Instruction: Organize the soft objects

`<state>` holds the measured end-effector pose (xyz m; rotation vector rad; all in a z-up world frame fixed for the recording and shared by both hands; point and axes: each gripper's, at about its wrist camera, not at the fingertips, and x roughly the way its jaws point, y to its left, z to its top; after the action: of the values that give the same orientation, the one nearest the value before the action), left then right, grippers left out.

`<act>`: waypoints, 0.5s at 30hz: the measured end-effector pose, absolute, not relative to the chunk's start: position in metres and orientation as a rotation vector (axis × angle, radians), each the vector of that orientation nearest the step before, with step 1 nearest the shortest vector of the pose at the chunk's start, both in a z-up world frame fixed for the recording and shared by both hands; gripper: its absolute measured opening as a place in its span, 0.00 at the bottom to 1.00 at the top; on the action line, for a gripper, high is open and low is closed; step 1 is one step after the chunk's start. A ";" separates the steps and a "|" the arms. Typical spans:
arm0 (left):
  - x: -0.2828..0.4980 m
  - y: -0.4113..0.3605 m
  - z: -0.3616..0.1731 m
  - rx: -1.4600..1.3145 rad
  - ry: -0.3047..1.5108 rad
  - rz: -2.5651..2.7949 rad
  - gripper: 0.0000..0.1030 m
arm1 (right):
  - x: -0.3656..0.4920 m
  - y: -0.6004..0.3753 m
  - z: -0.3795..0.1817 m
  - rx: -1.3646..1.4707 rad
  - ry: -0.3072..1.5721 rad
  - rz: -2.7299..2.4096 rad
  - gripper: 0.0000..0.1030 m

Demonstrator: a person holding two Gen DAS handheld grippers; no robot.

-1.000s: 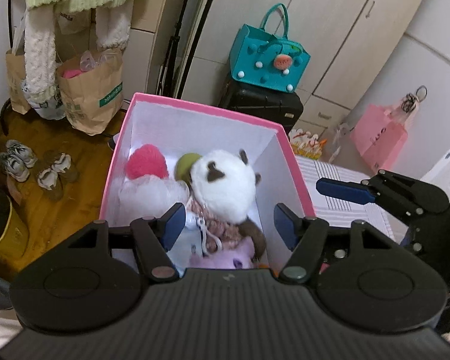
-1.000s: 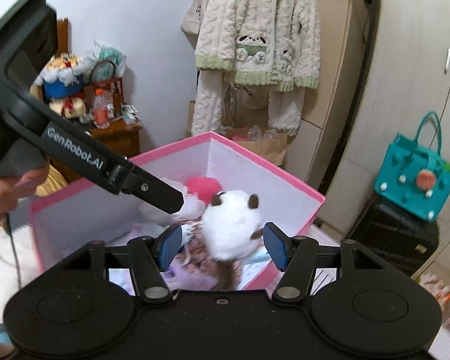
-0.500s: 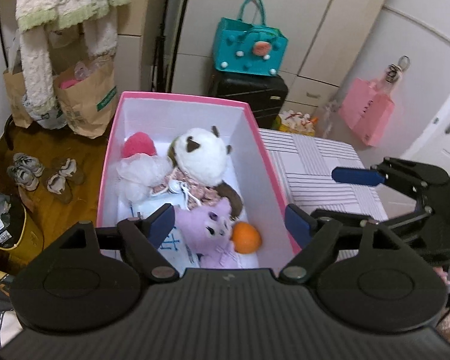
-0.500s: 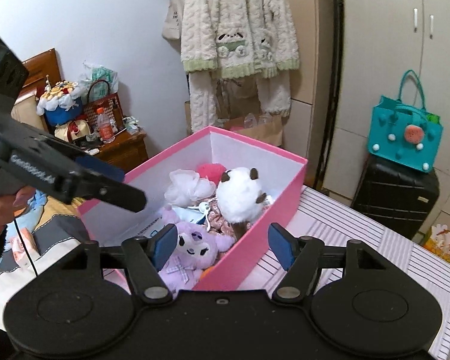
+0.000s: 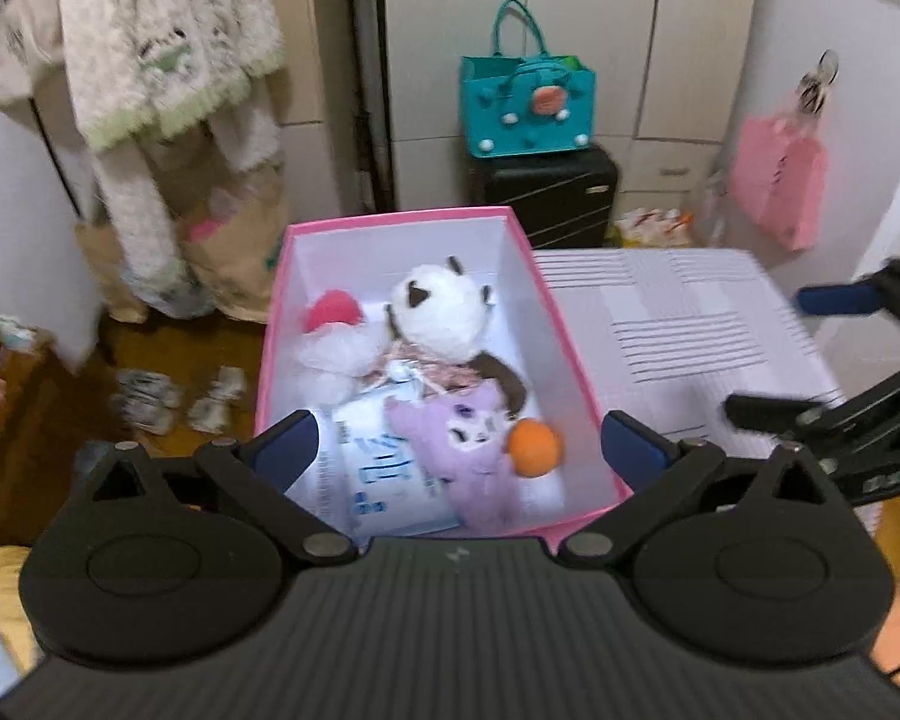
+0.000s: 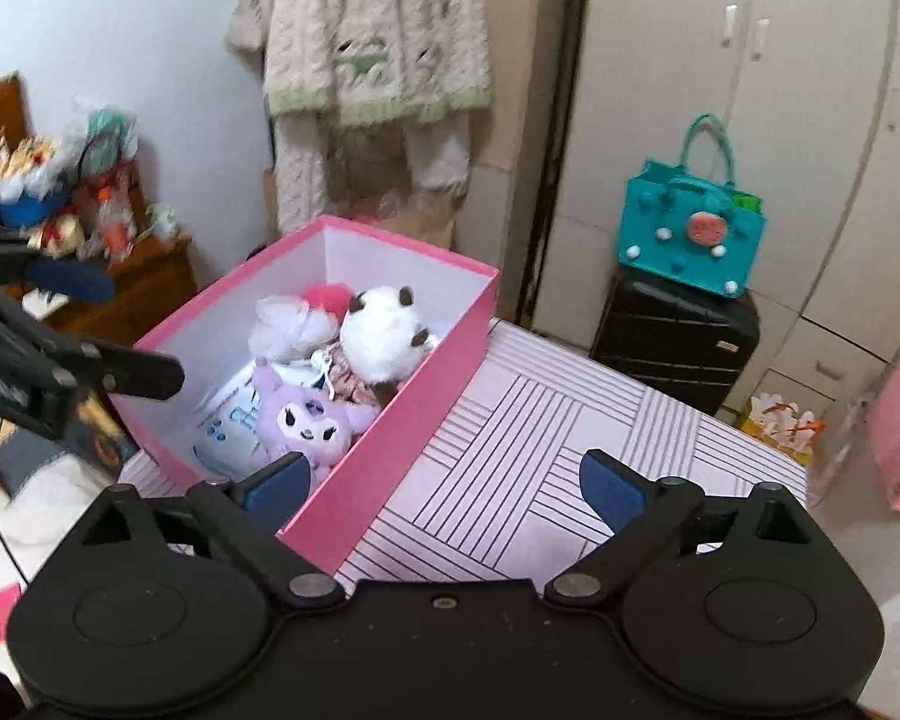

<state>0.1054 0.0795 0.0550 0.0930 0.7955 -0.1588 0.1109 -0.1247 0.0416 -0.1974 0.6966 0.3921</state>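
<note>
Striped white tabletop, pink box — wardrobe behind

Soft, even indoor light fills both views, with no hard shadows. The left wrist view is motion-blurred, worst toward nine and three o'clock. The right wrist view is sharper centrally. Fisheye bending curves the cupboard doors toward two o'clock.

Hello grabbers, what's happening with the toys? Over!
Left gripper and right gripper opening, nothing between them. Panda plush and purple plush inside pink box. Nothing in the way.
</note>
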 end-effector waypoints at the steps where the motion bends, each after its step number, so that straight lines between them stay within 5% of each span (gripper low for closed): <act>1: 0.103 0.077 0.054 0.112 0.800 -0.148 0.99 | 0.106 -0.128 0.042 -0.187 0.681 0.384 0.95; 15: 0.069 0.043 0.037 0.125 0.774 -0.100 0.99 | 0.048 -0.162 0.043 -0.040 0.586 0.240 0.95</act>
<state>0.0688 0.0426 0.0372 0.1247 0.7740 -0.0999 0.0480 -0.1621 0.0432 -0.0402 0.5859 0.2402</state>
